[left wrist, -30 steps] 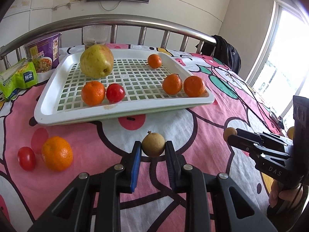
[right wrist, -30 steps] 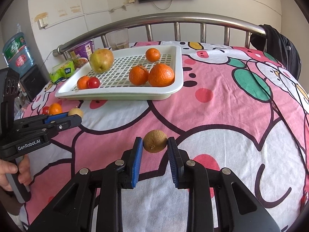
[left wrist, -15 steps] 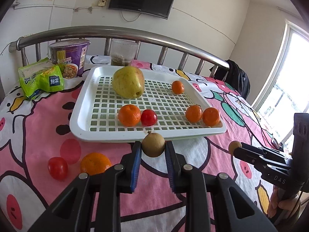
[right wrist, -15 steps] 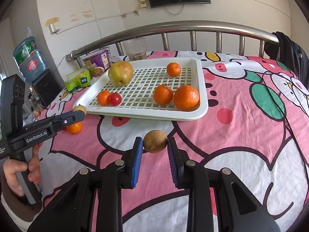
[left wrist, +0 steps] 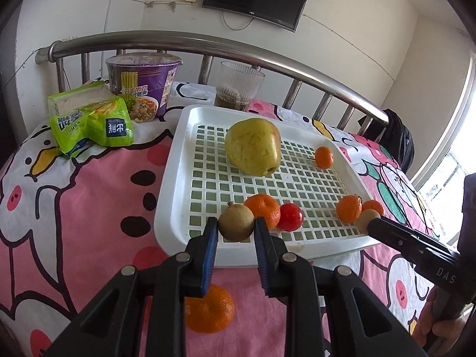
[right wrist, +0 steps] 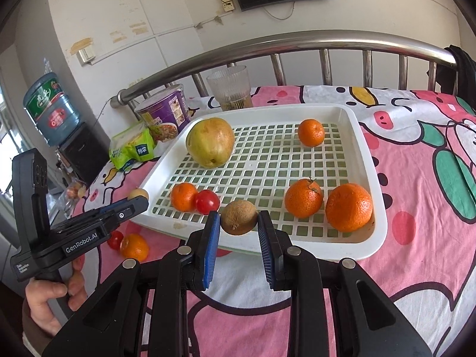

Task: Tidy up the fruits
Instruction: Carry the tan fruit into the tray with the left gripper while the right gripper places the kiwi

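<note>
A pink cartoon-print bedsheet (right wrist: 416,267) spreads below a steel bed rail (right wrist: 297,44), bearing a white slotted tray (right wrist: 369,160) that holds a large pear (right wrist: 210,142), four oranges of differing size and one red tomato (right wrist: 207,202). Behind the tray stand a purple noodle cup (left wrist: 142,86) and a ribbed glass (left wrist: 239,86), with a green snack packet (left wrist: 89,122) just beside the cup. Off the tray, near its front left corner, an orange (right wrist: 134,247) and a second tomato (right wrist: 115,239) lie close together on the sheet. The left gripper (left wrist: 236,232) has its blue-padded fingers closed on a small brown longan (left wrist: 236,222), held at the tray's near rim; whether it hangs above or touches the tray cannot be told. The right gripper (right wrist: 239,232) likewise pinches a second brown longan (right wrist: 239,217) between its pads, over the tray's front edge and just beside the tomato there. A bare hand (right wrist: 44,300) grips the left tool's handle at the lower left of the right wrist view.
</note>
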Tool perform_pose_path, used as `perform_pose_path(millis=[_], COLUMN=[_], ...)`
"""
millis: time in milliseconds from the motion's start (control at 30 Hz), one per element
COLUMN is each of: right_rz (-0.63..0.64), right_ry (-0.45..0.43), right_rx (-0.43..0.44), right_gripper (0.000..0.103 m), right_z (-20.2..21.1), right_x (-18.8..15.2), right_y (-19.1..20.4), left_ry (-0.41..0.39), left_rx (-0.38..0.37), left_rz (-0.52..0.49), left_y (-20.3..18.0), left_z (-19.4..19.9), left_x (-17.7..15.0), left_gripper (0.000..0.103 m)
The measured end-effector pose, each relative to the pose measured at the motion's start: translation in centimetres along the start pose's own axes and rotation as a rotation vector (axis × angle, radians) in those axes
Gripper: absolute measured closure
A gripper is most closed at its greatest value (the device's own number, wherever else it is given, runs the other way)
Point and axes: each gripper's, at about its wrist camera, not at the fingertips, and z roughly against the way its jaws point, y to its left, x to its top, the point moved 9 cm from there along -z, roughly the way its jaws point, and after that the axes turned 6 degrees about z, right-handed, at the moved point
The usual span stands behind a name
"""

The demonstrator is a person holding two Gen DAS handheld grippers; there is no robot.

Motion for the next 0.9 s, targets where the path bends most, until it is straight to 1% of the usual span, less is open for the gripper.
perform_pose_path(millis=[200, 267, 433, 533, 600, 667, 700, 733, 767, 800, 833, 867, 900], right_rz=[0.004, 0.012, 0.070, 0.097, 0.100, 0.094, 0.090, 0.087, 0.084, 0.082, 0.081, 0.085, 0.087], right_ry=[0.025, 0.034, 0.061, 0.074, 0.087, 0.082, 0.080, 0.078, 0.068, 0.053, 0.032, 0.007, -0.022], right_rx=[-0.039, -0.049, -0.083, -0.106, -0.112, -0.108, -0.104, -0.099, -0.092, -0.088, -0.085, -0.082, -0.079], right_gripper=[0.078, 0.078, 0.078, 0.078, 0.078, 0.077, 0.077, 0.074, 0.060, 0.047, 0.035, 0.031, 0.025], right_z=[-2.4, -3.0, -4.3, -5.0, -5.6, -5.7, -5.7, -5.6, -5.4, -5.0, -4.5, -3.8, -3.0], right_x=[0.4, 0.4, 0.0, -0.2, -0.5, -0.6, -0.6, -0.6, -0.6, -0.6, -0.5, -0.3, 0.0], right_y=[-0.4, -0.5, -0.1, 0.0, -0.1, -0.3, -0.3, -0.3, -0.3, -0.3, -0.2, -0.1, 0.1], left_ry=[-0.001, 0.000, 0.033, 0.032, 0.031, 0.026, 0.027, 0.023, 0.013, -0.002, -0.025, -0.049, -0.073], left_rx=[0.013, 0.036, 0.065, 0.087, 0.080, 0.076, 0.069, 0.066, 0.063, 0.060, 0.049, 0.040, 0.033], left_rz=[-0.013, -0.020, -0.022, -0.054, -0.057, -0.061, -0.063, -0.064, -0.065, -0.066, -0.069, -0.071, -0.073], left_y=[0.0, 0.2, 0.7, 0.5, 0.4, 0.3, 0.3, 0.3, 0.3, 0.2, 0.0, -0.1, -0.1], left_z=[-1.1, -1.6, -3.0, -3.3, -3.3, -3.3, -3.3, -3.1, -2.7, -2.2, -1.5, -0.7, 0.1], left_x=[0.6, 0.7, 0.1, -0.1, -0.2, -0.2, -0.2, -0.1, 0.0, 0.2, 0.5, 0.9, 1.2], left_gripper=[0.076, 0.076, 0.076, 0.076, 0.076, 0.075, 0.072, 0.061, 0.045, 0.037, 0.026, 0.017, 0.014])
